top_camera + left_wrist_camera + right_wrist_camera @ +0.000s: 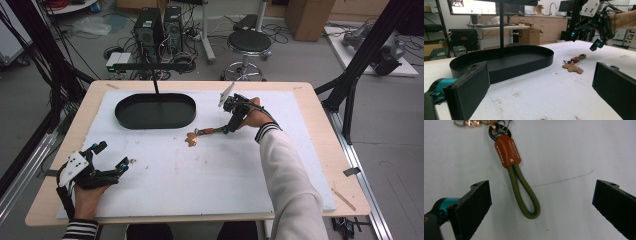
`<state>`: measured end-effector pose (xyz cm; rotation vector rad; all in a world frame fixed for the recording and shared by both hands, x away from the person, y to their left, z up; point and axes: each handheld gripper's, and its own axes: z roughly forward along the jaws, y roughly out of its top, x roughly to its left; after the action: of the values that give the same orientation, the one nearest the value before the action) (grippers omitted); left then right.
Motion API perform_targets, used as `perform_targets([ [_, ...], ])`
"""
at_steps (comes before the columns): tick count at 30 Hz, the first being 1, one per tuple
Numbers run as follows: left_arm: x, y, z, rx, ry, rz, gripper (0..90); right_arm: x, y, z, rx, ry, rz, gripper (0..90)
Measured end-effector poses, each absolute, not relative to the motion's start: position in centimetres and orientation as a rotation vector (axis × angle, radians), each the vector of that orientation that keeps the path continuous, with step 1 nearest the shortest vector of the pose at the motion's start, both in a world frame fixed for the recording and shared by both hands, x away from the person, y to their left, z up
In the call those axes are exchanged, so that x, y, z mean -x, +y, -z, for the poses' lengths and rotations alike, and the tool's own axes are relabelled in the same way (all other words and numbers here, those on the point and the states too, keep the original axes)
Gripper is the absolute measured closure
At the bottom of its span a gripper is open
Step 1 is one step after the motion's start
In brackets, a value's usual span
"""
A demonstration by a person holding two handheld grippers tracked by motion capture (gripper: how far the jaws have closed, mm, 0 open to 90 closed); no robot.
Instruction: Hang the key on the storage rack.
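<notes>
A keychain (205, 133) lies on the white mat right of centre. It has an olive cord loop (524, 190), a brown leather tab (507, 151) and a tan gingerbread charm (573, 68). My right gripper (229, 128) points down just over the loop end and is open. Its jaws stand wide on either side of the cord (541, 205) without touching it. My left gripper (112, 156) rests open near the mat's front left with nothing between its jaws (539, 90). From there I see the right gripper (585, 40) hanging above the keychain.
A black oval tray (125, 117) sits at the mat's back left, with a thin black post (155, 86) rising from its far side. The white mat (200, 185) covers most of the wooden table (320, 125). A stool (248, 47) and computers stand beyond.
</notes>
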<state>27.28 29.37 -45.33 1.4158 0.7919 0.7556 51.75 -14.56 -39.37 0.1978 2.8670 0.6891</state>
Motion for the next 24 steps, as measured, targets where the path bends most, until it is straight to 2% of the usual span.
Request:
perform_targets([
  [6,-27.3,29.4,45.3,-1.418,0.792,-0.757,1.7,-51.7,-14.6,39.7,-0.196,2.908,-0.648,7.1],
  [8,-27.3,29.4,45.3,-1.417,0.792,-0.757,1.7,-51.8,-14.7,39.7,-0.176,2.92,-0.631,17.8],
  [12,-27.3,29.4,45.3,-1.417,0.792,-0.756,1.7,-51.8,-14.6,39.8,-0.164,2.926,-0.625,19.0],
  [15,-27.3,29.4,45.3,-1.417,0.792,-0.755,1.7,-51.8,-14.4,40.1,-0.149,2.934,-0.588,26.1],
  [24,-27.3,29.4,45.3,-1.417,0.792,-0.756,1.7,-51.8,-14.0,40.6,-0.091,2.957,-0.517,36.4],
])
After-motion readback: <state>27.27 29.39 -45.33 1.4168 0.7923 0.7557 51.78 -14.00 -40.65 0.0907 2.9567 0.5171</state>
